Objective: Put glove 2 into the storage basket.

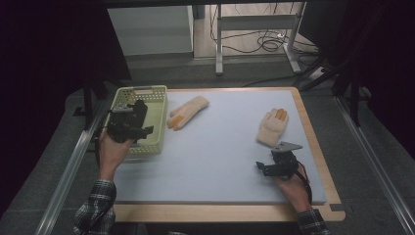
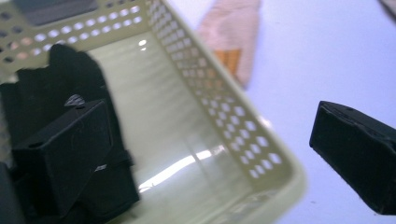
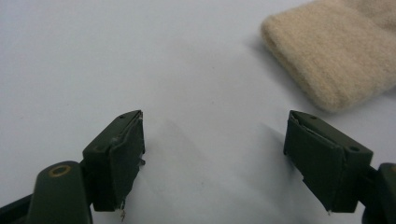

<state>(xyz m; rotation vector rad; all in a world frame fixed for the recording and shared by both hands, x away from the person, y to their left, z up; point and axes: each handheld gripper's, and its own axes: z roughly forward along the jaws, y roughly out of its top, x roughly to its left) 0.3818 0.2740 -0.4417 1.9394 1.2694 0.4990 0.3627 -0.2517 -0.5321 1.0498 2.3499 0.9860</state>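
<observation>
A pale green perforated basket (image 1: 147, 151) stands at the left of the mat, and its wall (image 2: 224, 107) runs up between my left jaws. My left gripper (image 1: 134, 128) hovers over the basket's near end, open (image 2: 201, 126), with nothing between the jaws. A dark shape (image 2: 65, 70) lies inside the basket behind one jaw; what it is I cannot tell. One beige glove with orange fingertips (image 1: 188, 111) (image 2: 231, 32) lies just right of the basket. A second beige glove (image 1: 273, 126) lies at the right, its cuff (image 3: 327, 56) ahead of my right gripper (image 1: 263, 169), which rests open (image 3: 212, 135) low over the mat.
The pale blue mat (image 1: 220, 161) covers a wooden table whose edge (image 1: 320, 147) shows at the right and front. Metal rails (image 1: 73, 161) run along both sides. Beyond the table stand desk legs (image 1: 219, 44) and floor cables (image 1: 266, 41).
</observation>
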